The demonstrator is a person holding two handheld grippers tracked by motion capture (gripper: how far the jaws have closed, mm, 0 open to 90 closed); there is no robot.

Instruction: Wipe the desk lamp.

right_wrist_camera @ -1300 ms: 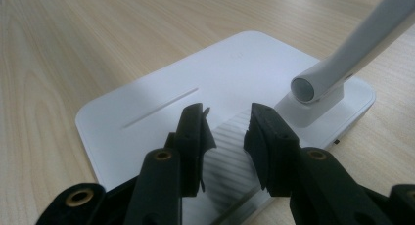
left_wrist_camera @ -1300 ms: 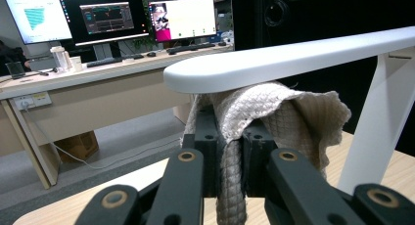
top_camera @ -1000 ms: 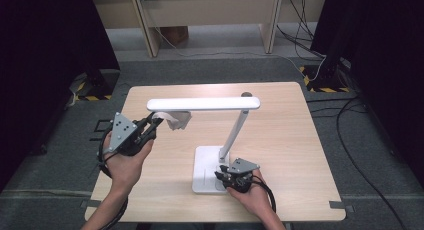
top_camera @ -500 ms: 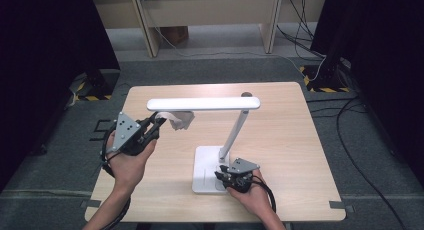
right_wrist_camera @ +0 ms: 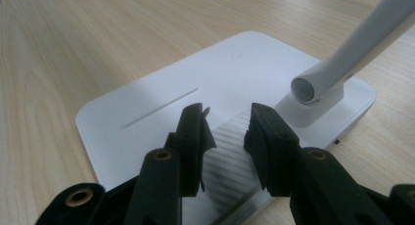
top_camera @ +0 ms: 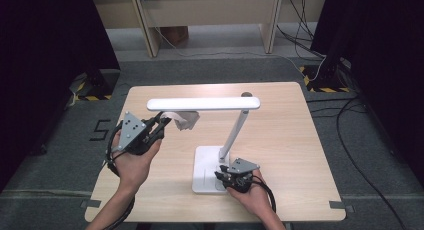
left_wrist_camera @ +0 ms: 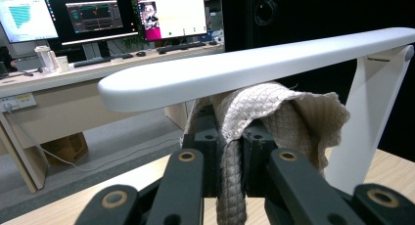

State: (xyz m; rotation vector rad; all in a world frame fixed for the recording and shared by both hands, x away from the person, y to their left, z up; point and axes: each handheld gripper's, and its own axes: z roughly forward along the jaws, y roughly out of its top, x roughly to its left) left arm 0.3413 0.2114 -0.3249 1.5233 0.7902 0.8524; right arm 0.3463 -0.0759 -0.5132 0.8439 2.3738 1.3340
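A white desk lamp stands mid-table, its long head (top_camera: pixel 202 104) level above the wood and its flat base (top_camera: pixel 205 165) near the front. My left gripper (top_camera: pixel 164 124) is shut on a beige waffle cloth (top_camera: pixel 186 121), held just beneath the left end of the head. In the left gripper view the cloth (left_wrist_camera: pixel 274 112) bunches up against the underside of the head (left_wrist_camera: pixel 244 68) over my left gripper (left_wrist_camera: pixel 230 142). My right gripper (top_camera: pixel 223 174) rests on the base's front right corner. Its jaws stand open over the base (right_wrist_camera: pixel 195 83), right gripper (right_wrist_camera: pixel 226 132) close to the arm's foot (right_wrist_camera: pixel 313 88).
The wooden table (top_camera: pixel 280 125) has bare room to the right of the lamp. Cables (top_camera: pixel 350 115) trail over the grey floor at the right. A desk with monitors (left_wrist_camera: pixel 98 14) stands beyond the table.
My left gripper and the cloth have crept slightly to the right under the lamp head. The right gripper has stayed where it was on the base.
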